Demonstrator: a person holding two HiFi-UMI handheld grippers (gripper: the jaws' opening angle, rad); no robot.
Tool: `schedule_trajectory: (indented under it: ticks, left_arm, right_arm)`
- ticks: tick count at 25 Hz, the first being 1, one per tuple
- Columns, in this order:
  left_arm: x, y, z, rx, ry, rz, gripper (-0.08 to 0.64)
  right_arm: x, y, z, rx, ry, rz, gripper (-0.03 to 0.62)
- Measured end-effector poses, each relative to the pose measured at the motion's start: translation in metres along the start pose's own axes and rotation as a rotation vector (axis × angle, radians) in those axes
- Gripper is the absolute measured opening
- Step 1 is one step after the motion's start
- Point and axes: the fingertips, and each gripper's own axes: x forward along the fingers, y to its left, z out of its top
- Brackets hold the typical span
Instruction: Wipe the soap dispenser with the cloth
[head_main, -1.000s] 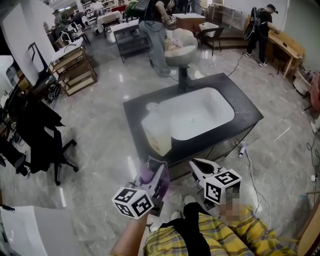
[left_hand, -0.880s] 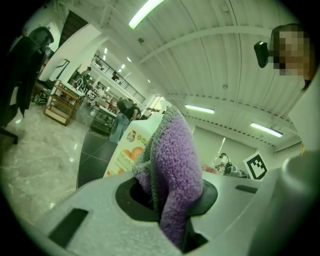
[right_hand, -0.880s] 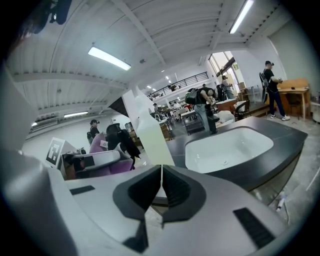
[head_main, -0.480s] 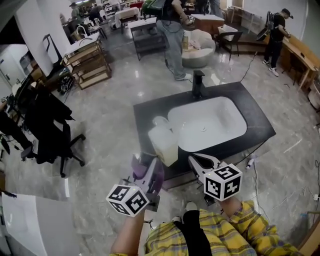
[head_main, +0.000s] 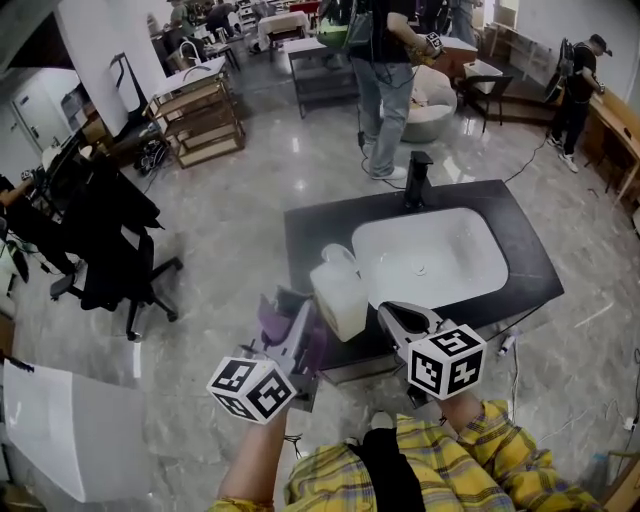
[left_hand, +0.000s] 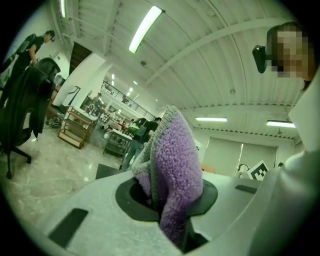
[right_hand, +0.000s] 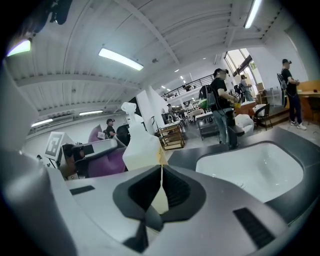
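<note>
1. Near the left corner of a dark counter (head_main: 305, 228) stands the soap dispenser (head_main: 340, 295), a pale bottle with a pump top, just left of the white basin (head_main: 432, 256)
2. On the near side of the dispenser, the left gripper (head_main: 292, 330) has its jaws clamped on the purple cloth (head_main: 270, 320), which bunches up and sticks out past the tips
3. In the left gripper view the cloth (left_hand: 172, 180) fills the middle and blocks whatever lies straight beyond the jaws of that gripper (left_hand: 167, 205)
4. To the right, the right gripper (head_main: 398, 318) has its jaws pressed together with nothing between them; in its own view the pads of this gripper (right_hand: 161, 176) meet in a thin line and the dispenser (right_hand: 140, 146) rises just beyond them, the cloth (right_hand: 102, 162) to its left
5. Whether either gripper touches the bottle cannot be told
6. At the far edge of the counter a black tap (head_main: 419, 166) stands over the basin
7. Beyond it a person in jeans (head_main: 385, 70) stands beside a round white seat (head_main: 432, 95); another person (head_main: 578, 80) stands at a wooden bench far right
8. Far left stands a wooden rack (head_main: 200, 115), and nearer a black office chair (head_main: 110, 250) draped with dark clothing
9. At the near left lies a white board (head_main: 70, 430) on the glossy floor
</note>
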Motion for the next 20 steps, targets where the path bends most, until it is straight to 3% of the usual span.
schedule_trajectory:
  ticks: [9,20]
  left_arm:
    - [0.014,-0.003,0.032,0.004,-0.133,0.071,0.061]
    - [0.025,-0.002,0.019,-0.013,-0.128,0.131,0.061]
  right_arm:
    - [0.006,0.0,0.006,-0.01,0.0,0.022,0.008]
    - [0.005,-0.005,0.001,-0.001,0.008,0.033,0.008]
